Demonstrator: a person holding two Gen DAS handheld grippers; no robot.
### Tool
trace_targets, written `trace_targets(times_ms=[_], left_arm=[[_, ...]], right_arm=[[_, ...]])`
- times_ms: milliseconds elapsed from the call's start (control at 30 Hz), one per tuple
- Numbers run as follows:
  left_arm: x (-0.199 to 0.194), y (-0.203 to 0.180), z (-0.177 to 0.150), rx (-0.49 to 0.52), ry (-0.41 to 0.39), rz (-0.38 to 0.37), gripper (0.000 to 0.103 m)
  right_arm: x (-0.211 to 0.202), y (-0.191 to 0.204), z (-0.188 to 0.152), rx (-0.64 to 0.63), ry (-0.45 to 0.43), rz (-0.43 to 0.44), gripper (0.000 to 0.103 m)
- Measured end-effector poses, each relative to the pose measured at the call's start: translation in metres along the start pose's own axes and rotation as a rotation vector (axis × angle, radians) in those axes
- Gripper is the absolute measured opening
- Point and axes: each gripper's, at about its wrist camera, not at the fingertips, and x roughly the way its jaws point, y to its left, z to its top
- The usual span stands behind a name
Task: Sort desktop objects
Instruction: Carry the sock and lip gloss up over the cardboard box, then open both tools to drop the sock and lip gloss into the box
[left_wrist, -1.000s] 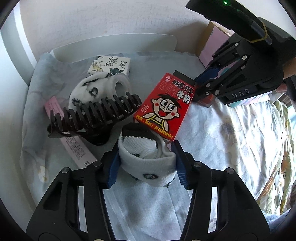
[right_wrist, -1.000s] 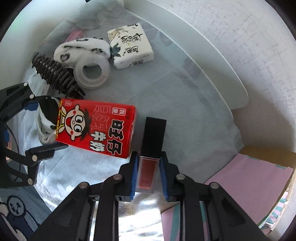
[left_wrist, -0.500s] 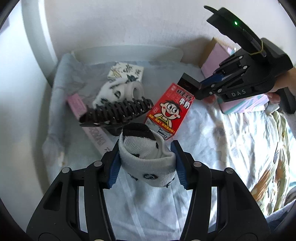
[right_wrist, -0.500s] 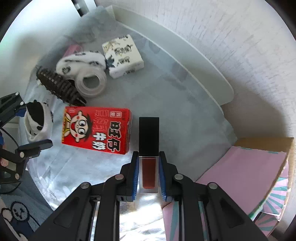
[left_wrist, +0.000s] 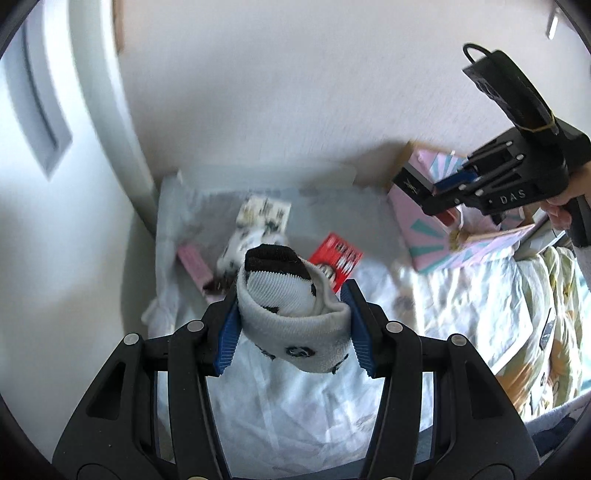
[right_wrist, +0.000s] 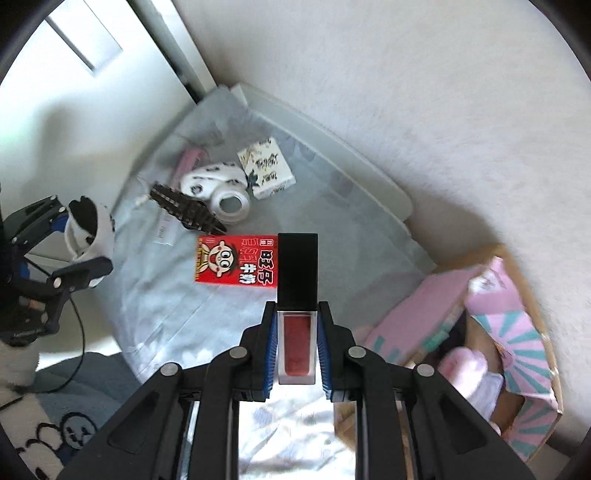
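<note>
The left tool (left_wrist: 293, 326) is clenched on a rolled white sock (left_wrist: 291, 314) with black spots and a black cuff, its blue pads pressed into either side of the roll, held up above the pale cloth (right_wrist: 332, 206) that covers the surface below; the right tool (right_wrist: 297, 347) is clamped on a lip gloss tube (right_wrist: 297, 332), red body between the pads and black cap jutting forward past the fingertips; in the left wrist view that tube hangs in front of an open pink box (right_wrist: 517, 332) by the wall; down on the cloth lie a red milk carton (right_wrist: 236, 264), a black claw hair clip (right_wrist: 186, 210), a roll of clear tape (right_wrist: 231, 203) touching a second spotted sock (right_wrist: 210, 179), and a printed tissue pack (right_wrist: 266, 168) just beside them.
</note>
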Motion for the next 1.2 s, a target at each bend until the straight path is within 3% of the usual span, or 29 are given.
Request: trace_targets(times_ms=[233, 500, 700, 900, 1200], left_arm=[[-0.018, -0.056, 0.047, 0.084, -0.064, -0.002, 0.049], [0.004, -0.148, 0.098, 0.235, -0.072, -0.071, 0.049], [0.050, -0.220, 0.129, 0.313, -0.020, -0.155, 0.049], [0.097, -0.276, 0.140, 0.382, 0.054, -0.163, 0.049], [0.157, -0.296, 0.132, 0.379, 0.171, -0.141, 0.049]], right_arm=[[-0.033, -0.036, -0.021, 0.044, -0.035, -0.035, 0.018], [-0.076, -0.105, -0.090, 0.146, -0.053, -0.089, 0.018], [-0.081, -0.155, -0.140, 0.256, -0.059, -0.103, 0.018], [-0.073, -0.194, -0.173, 0.330, -0.067, -0.078, 0.018], [-0.048, -0.227, -0.178, 0.385, -0.105, 0.021, 0.018]])
